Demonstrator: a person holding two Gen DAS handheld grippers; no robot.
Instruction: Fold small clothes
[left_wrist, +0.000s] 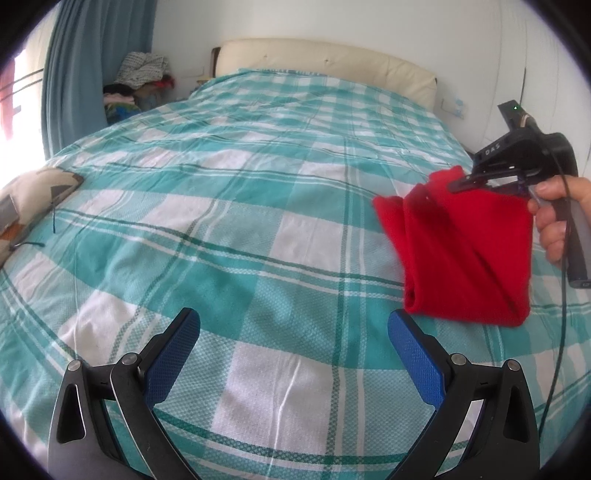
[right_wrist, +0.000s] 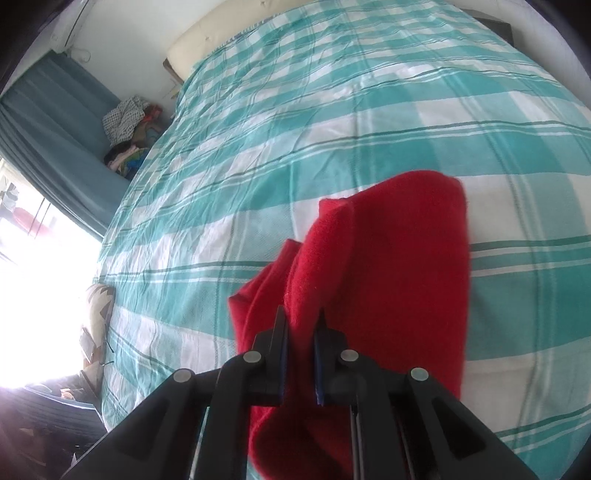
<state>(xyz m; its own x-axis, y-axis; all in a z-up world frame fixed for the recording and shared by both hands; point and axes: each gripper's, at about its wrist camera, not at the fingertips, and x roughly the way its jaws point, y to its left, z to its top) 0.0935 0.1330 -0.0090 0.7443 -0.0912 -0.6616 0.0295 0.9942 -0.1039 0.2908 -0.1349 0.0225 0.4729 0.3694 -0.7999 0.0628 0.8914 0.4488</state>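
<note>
Clothes to be folded come down to one red cloth, and it is held up in the air over the right side of the bed.

One big bed is seen, covered with one green and white checked sheet. One cream headboard stands at the far end. One blue curtain hangs by the bright window. One pile of other clothes sits in the corner beside the bed. One patterned pillow lies at the left edge of the bed.

The red cloth looks bunched and doubled over, with its lower end touching or nearly touching the sheet. Whether it is a sock, a hat or something else cannot be told.

Two grippers are counted. The right gripper is clamped on the top of the red cloth, with the fingers pressed close on a ridge of it. The left gripper is held low over the sheet, with its blue fingers spread wide and nothing between them.

It is judged that the cloth is being carried to a spot for folding. Next, the cloth should be laid flat, and a free edge should be taken by the left gripper.
</note>
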